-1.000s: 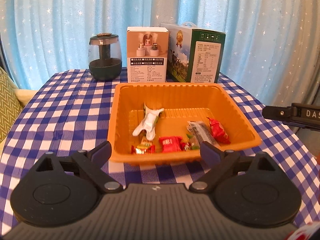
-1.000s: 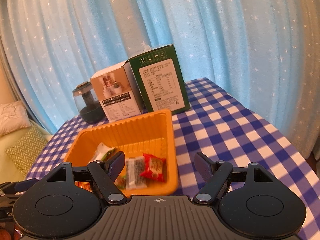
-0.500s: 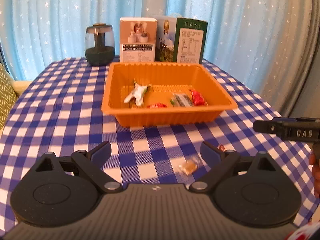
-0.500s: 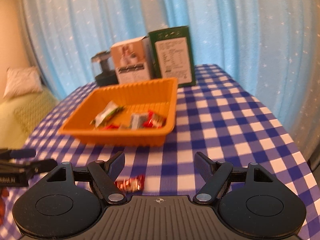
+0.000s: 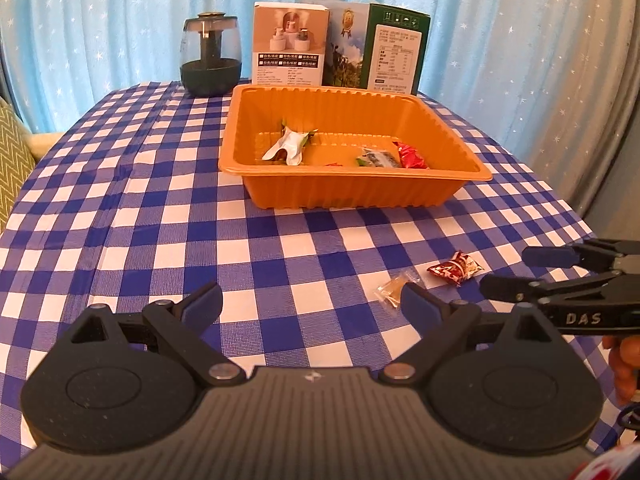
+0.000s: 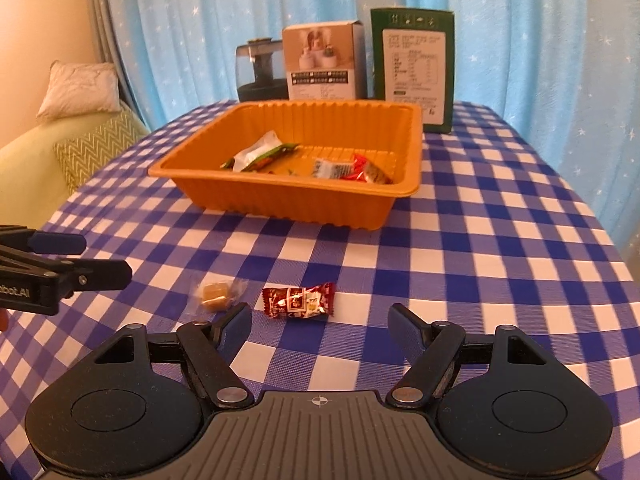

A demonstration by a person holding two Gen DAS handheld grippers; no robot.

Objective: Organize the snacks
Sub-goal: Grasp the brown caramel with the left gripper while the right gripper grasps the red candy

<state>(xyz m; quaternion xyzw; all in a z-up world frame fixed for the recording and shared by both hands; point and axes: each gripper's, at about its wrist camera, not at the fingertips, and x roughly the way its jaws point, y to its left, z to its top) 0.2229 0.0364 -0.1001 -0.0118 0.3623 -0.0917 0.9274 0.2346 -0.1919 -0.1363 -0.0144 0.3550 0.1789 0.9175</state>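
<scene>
My worktop [image 6: 480, 240] wears a blue-checked cloth before starry blue curtains [image 6: 200, 20]. My left tongs [image 5: 311, 300] gape, the clear-wrapped candy [image 5: 394, 289] just inside their right finger. My right tongs [image 6: 320, 322] gape too, the red candy [image 6: 298, 301] just ahead between them, the orange tray [image 6: 280, 196] farther off.

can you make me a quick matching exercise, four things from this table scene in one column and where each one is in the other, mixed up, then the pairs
Things:
1. red-wrapped candy
2. clear-wrapped caramel
3. white and green packet
4. dark green box

Places:
A. inside the orange tray
B. on the checked cloth, ahead of the right tool, between its open fingers
C. standing upright behind the tray, by the curtain
D. on the cloth, just ahead of the right tool's left finger

Pairs: 1-B, 2-D, 3-A, 4-C
</scene>
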